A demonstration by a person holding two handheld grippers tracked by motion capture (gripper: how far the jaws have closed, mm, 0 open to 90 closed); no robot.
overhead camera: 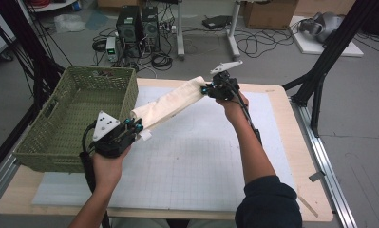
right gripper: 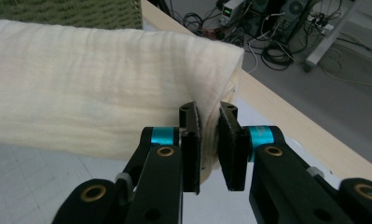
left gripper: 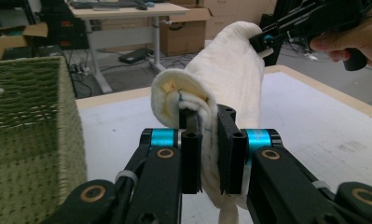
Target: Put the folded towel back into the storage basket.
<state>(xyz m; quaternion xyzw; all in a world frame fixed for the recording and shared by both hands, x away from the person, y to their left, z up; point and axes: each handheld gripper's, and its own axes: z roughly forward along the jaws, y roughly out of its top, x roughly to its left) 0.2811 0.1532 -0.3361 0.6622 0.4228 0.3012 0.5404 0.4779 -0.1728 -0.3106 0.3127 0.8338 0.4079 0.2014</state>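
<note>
Fingers (left gripper: 189,140) of both grippers clamp the cloth (overhead camera: 170,104) ends (high view adds the basket (overhead camera: 44,142)).

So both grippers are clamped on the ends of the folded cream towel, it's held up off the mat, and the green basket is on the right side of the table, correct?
Not quite: in the high view the green basket sits at the table's left side. The rest holds: the left gripper and right gripper each clamp an end of the cream towel, held above the mat.

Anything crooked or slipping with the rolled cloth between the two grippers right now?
Nothing stands out. The cream cloth hangs in a folded roll above the mat, the left gripper and right gripper each clamped on an end, next to the green basket.
</note>
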